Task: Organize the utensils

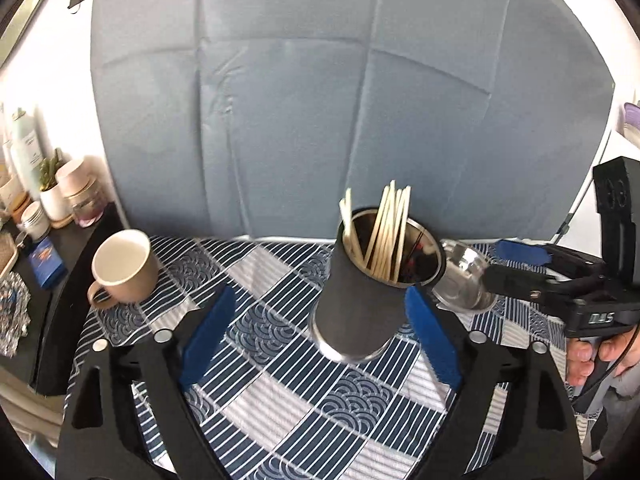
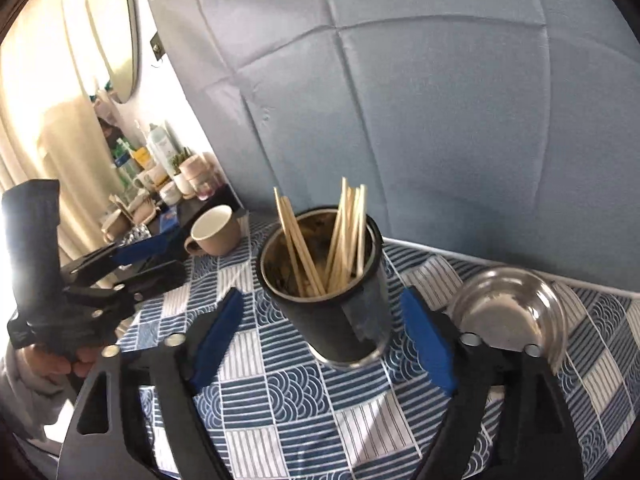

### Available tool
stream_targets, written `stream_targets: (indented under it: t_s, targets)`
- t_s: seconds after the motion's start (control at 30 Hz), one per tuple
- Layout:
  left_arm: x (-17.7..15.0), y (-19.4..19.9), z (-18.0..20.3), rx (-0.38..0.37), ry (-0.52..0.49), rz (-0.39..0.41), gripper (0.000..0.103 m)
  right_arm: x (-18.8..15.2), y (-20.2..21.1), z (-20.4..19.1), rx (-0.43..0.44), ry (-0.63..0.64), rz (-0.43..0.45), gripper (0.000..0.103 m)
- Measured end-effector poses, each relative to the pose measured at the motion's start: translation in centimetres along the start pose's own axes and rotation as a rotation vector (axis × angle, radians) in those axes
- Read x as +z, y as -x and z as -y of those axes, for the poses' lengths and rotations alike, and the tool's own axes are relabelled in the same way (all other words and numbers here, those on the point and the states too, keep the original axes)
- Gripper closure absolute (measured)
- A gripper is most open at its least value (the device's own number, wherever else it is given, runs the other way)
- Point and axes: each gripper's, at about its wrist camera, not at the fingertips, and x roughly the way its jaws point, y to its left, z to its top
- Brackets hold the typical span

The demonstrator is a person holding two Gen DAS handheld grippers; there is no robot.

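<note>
Both claws, left gripper (image 1: pixel 320 344) and right gripper (image 2: pixel 320 340), sit spread and empty around the holder (image 2: pixel 332 288) mid-table; chopsticks (image 2: pixel 340 240) already stand inside, so I judge sorting nearly finished.

Tablecloth (image 1: pixel 280 380): navy and white patchwork of striped squares and squares of scalloped wave motifs. Utensil holder (image 1: pixel 360 300): matte black outside, bare silver metal at base and inner wall. Chopsticks (image 1: pixel 386 232): pale natural wood. Mug (image 1: pixel 124 268): beige outside, cream inside. Small bowl (image 2: pixel 508 312): polished silver steel. Backdrop (image 1: pixel 340 100): plain grey-blue with fold creases. Left gripper (image 1: pixel 320 344) and right gripper (image 2: pixel 320 344): black frames with blue pads (image 1: pixel 208 332).
</note>
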Motion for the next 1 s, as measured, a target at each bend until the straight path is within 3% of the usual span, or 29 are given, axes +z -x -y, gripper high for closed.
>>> stream_targets:
  t_s: [0.2, 0.3, 0.53, 0.7, 1.0]
  targets:
    - [-1.1, 0.9, -0.6, 0.049, 0.01, -0.008, 0.006, -1.1, 0.7, 0.0, -0.024, -0.018, -0.017, 0.014]
    - [-1.3, 1.4, -0.6, 0.079, -0.001, -0.018, 0.006, -1.5, 1.0, -0.2, -0.057, -0.018, -0.03, 0.011]
    - [-2.9, 1.8, -0.6, 0.05, -0.006, -0.055, 0.006, -2.8, 2.3, -1.1, -0.069, 0.002, -0.028, 0.01]
    - [-4.8, 2.8, 0.3, 0.08, -0.033, -0.068, 0.006, -4.4, 3.4, -1.7, -0.057, -0.019, -0.06, 0.008]
    - [-7.4, 5.3, 2.5, 0.147, -0.055, -0.108, 0.006, -8.0, 5.6, -2.6, -0.142, -0.018, -0.144, 0.008]
